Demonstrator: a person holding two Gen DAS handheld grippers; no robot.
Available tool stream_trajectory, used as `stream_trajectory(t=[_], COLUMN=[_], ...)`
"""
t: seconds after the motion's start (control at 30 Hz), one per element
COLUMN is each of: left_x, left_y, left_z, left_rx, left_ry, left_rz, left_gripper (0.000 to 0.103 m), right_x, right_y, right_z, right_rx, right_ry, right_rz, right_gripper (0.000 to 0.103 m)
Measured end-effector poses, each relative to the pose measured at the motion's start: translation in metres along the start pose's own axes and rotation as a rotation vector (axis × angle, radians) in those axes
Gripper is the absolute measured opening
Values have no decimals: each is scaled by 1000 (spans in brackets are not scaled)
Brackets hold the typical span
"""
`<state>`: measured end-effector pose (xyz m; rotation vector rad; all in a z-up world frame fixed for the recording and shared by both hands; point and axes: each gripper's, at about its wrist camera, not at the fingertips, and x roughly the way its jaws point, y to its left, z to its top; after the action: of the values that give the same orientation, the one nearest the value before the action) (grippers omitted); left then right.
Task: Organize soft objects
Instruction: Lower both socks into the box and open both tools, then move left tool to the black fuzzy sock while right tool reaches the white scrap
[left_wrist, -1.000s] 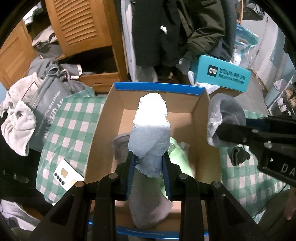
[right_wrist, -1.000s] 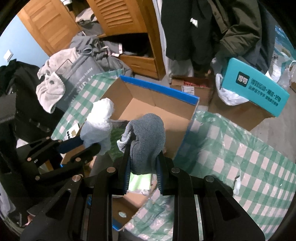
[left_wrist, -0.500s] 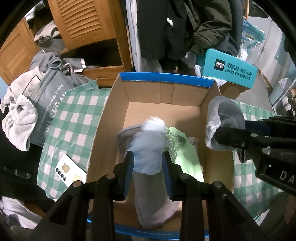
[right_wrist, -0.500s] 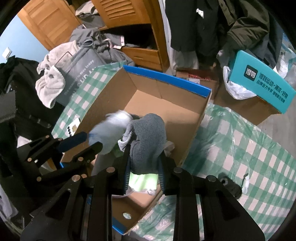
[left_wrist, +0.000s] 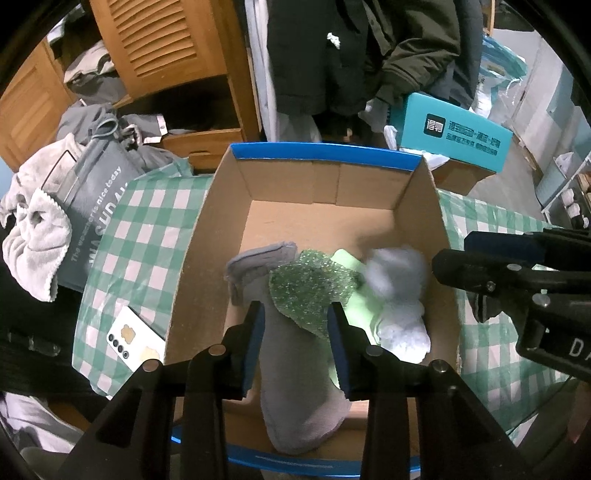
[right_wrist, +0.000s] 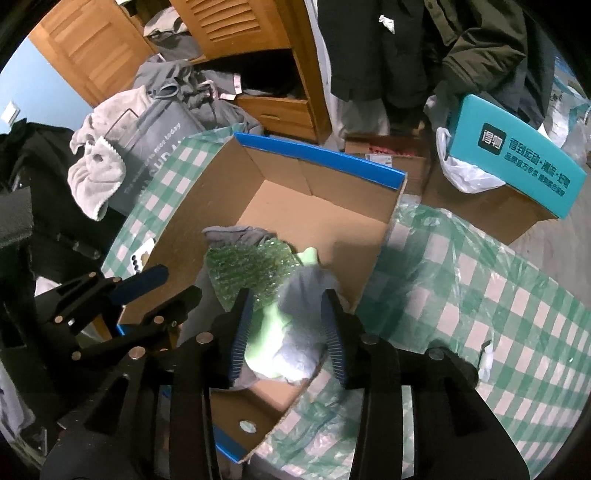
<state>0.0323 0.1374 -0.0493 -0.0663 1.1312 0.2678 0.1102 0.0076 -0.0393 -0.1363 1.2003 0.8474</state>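
Soft objects — a grey sock (left_wrist: 295, 376), green bubble wrap (left_wrist: 310, 291) and a blurred pale-grey bundle (left_wrist: 397, 280) — lie inside the cardboard box (left_wrist: 325, 158). Left gripper (left_wrist: 295, 317) and right gripper (right_wrist: 286, 325) both stand wide, holding nothing. Risk: the bundle sits close against the right wall — a closing finger could snag loose fabric and drag it out.

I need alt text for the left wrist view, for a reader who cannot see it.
The open left gripper hovers over a cardboard box holding a grey sock, green bubble wrap and a blurred pale-blue sock. The right gripper enters from the right, above a green checked cloth.
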Motion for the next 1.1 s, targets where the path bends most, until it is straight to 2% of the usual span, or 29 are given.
stream_trajectory(t=[0.07,0.7,1.1], left_x=[-1,-10,-10], left_y=[-4,-51,-92], left_z=[0,7,6], left_rx=[8,90,158], left_ry=[-7,-17,-8], left_rz=[-3,-32,-50], left_gripper=[42,43,48], right_x=[-4,-30,-45], right_y=[-3,-61,-108], right_z=[-2,-24,-48], right_rx=[5,110,196], right_ry=[-9,-43,-56], right_rz=[-4,-59,-90], right_gripper=[48,48,48])
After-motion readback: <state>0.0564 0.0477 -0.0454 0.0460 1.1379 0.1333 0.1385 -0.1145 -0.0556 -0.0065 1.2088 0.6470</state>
